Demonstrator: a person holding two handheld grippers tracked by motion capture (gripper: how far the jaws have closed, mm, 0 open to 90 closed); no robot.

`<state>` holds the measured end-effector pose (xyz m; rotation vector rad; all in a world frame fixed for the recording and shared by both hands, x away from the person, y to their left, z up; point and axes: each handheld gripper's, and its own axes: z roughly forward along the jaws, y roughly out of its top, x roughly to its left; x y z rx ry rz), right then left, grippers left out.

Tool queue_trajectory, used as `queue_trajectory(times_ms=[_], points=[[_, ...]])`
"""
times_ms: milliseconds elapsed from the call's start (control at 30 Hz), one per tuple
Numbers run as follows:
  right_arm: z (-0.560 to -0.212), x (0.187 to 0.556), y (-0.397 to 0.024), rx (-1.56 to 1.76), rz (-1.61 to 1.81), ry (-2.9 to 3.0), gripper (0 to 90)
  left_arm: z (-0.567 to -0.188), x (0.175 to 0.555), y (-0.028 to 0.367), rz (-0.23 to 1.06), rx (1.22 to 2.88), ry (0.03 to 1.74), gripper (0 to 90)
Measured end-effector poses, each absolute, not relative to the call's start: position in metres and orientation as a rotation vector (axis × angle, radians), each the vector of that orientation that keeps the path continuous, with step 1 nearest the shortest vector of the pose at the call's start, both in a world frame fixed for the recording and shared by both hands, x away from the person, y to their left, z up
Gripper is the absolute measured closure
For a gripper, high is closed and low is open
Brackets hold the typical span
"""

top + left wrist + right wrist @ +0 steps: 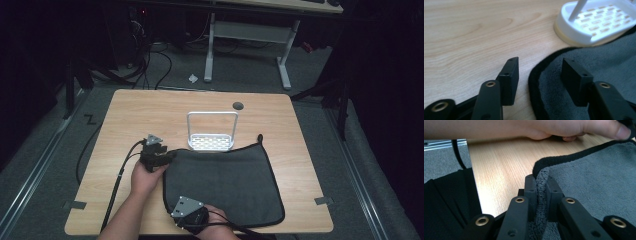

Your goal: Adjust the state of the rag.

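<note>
So both forearms come in from the bottom edge of the high view. The left hand [145, 176] is wrapped around the left tongs [159, 159], which lie low over the desk [150, 107] and point toward the right, at the left edge of the grey cloth [225, 182]. The wrist is fairly straight, with the grey three-cornered plate facing up and a cable trailing back toward the near edge.

In the left gripper view those tongs [540, 75] are standing wide apart. One jaw sits over bare wood, the other over the cloth [599, 62], so the black-trimmed edge runs up between them, but neither pad is pressing on it. Open, nothing held.

The right hand [215, 230] is down at the near edge of the desk, holding the right tongs [192, 214] at the cloth's near-left corner. The right gripper view shows the right tongs [540, 192] pinched together on a bunched-up fold of the cloth [599, 182], right by its rounded black corner. That's a solid grip. The left hand [544, 128] stretches across the top of that view.

The cloth itself lies spread flat over the near-right part of the desk, with its far edge touching the white rack [212, 132].

Count:
- one grey cloth
- one white rack with a tall hoop handle and a slotted base
- two tongs, one per hand
- one desk, with one round dark grommet [238, 105] near its far edge
</note>
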<state>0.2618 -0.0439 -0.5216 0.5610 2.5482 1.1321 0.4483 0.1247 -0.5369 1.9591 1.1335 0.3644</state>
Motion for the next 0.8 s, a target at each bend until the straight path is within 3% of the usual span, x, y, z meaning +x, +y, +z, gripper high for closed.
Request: queue_trajectory(times_ms=[133, 233, 300, 500, 800], points=[[-0.518, 0.262, -0.046, 0.567, 1.149, 2.536, 82.9, -0.536, 0.44, 0.114, 0.482, 2.046, 1.085, 54.7], [-0.515, 0.262, -0.048, 0.567, 1.16, 2.518, 82.9, -0.536, 0.433, 0.112, 0.496, 2.048, 1.084, 72.9], [-0.513, 0.263, -0.05, 0.573, 1.163, 2.513, 82.9, -0.536, 0.429, 0.109, 0.51, 2.053, 1.08, 79.5], [-0.507, 0.264, -0.056, 0.6, 1.195, 2.486, 82.9, -0.538, 0.438, 0.131, 0.267, 1.91, 1.175, 80.6], [-0.504, 0.263, -0.055, 0.603, 1.217, 2.485, 83.1, -0.536, 0.437, 0.133, 0.269, 1.899, 1.138, 81.9]])
